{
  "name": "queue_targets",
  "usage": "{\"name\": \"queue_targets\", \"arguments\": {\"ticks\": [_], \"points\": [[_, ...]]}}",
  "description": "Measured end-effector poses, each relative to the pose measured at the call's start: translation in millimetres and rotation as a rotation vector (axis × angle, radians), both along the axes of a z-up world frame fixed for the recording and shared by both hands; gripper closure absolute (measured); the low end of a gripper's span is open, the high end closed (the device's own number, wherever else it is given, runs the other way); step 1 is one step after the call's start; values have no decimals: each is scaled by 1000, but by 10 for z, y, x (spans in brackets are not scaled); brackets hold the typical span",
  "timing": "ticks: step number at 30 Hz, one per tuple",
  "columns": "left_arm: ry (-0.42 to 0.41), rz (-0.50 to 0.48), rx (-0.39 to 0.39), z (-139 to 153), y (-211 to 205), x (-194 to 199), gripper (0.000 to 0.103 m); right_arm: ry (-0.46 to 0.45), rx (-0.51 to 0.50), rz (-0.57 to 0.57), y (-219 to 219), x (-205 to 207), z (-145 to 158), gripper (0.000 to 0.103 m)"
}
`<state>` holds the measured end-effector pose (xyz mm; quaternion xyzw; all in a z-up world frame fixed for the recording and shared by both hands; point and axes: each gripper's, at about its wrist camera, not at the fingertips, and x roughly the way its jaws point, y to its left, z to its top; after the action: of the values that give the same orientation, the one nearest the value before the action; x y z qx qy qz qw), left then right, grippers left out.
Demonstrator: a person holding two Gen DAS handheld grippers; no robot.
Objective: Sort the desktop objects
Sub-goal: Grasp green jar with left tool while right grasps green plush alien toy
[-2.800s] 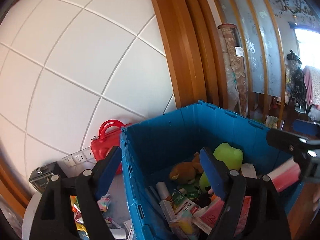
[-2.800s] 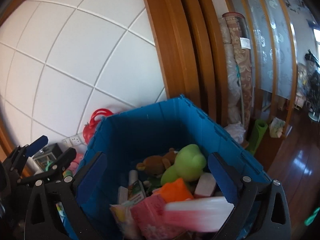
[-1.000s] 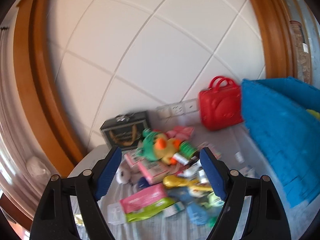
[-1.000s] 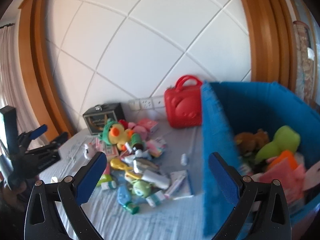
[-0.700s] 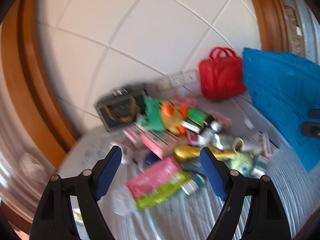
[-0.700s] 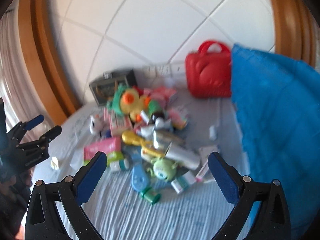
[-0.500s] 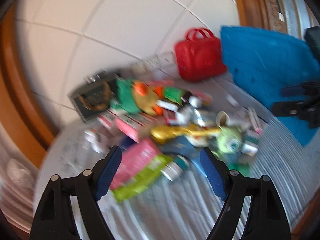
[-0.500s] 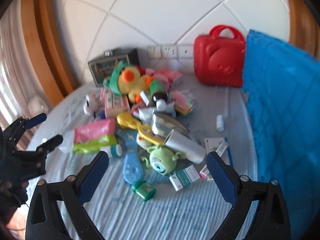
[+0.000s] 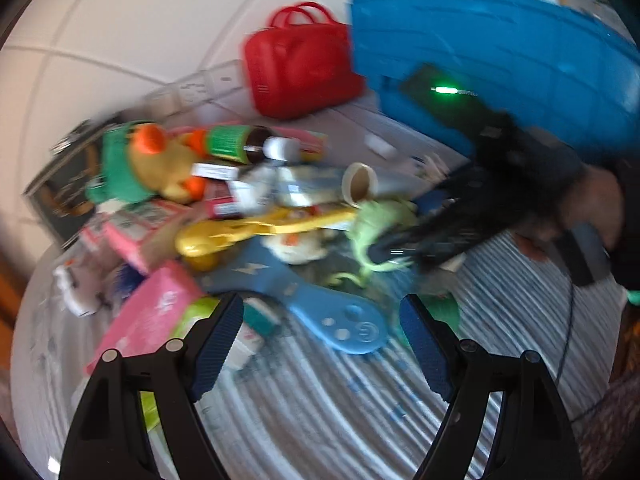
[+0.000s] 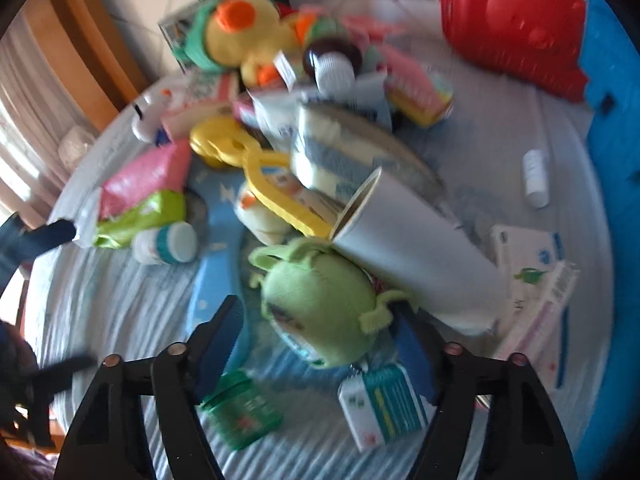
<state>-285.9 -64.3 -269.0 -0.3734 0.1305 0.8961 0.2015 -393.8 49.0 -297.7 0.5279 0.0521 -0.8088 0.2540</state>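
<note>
green plush toy point(image 10: 320, 308) | between spread right gripper point(image 10: 320, 332) jaws | touching grey cup point(image 10: 416, 256)

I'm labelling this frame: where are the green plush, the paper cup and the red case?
green plush point(image 10: 320, 308), right wrist view, middle of its round body
paper cup point(image 10: 416, 264), right wrist view, its side wall
red case point(image 9: 300, 68), left wrist view, its front face

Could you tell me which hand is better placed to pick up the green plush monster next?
Right, I'd say. The right tongs are open with the green plush monster already between their fingers. The left tongs are open too, but hang over the blue toy controller, farther from the plush.
</note>
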Motion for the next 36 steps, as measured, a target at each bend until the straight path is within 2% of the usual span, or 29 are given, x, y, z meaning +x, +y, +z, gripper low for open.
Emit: {"name": "queue_targets", "arguments": {"ticks": [1, 4, 7, 12, 13, 14, 16, 18, 22, 26, 32, 36], "points": [[-14, -24, 9, -48, 51, -7, 23, -7, 1, 8, -13, -32, -48, 44], [-83, -102, 54, -238, 281, -29, 23, -30, -43, 19, 9, -125, -101, 46], [-116, -158, 34, -439, 539, -26, 23, -78, -80, 23, 73, -195, -118, 46], [-175, -148, 53, -604, 657, -42, 23, -101, -99, 21, 109, -225, -120, 46], [-183, -144, 54, -630, 659, -41, 24, -100, -99, 21, 102, -230, -122, 46], [-195, -141, 51, -676, 666, -41, 31, -100, -99, 22, 104, -228, -121, 46], [-176, -145, 53, -690, 674, -6, 38, -101, -103, 22, 96, -244, -125, 46], [-195, -161, 63, -694, 688, 15, 53, -99, -109, 14, 86, -259, -140, 47], [-211, -167, 71, -670, 644, 103, 53, -75, -81, -9, 46, -221, -99, 48], [-168, -147, 64, -482, 543, 249, 53, -9, -101, -17, 75, -109, 157, 48], [9, -112, 42, 123, 399, 546, 53, 126, -146, -23, 122, 183, 787, 48], [109, -99, 30, 513, 359, 706, 53, 235, -181, -34, 219, 494, 1324, 48]]}}
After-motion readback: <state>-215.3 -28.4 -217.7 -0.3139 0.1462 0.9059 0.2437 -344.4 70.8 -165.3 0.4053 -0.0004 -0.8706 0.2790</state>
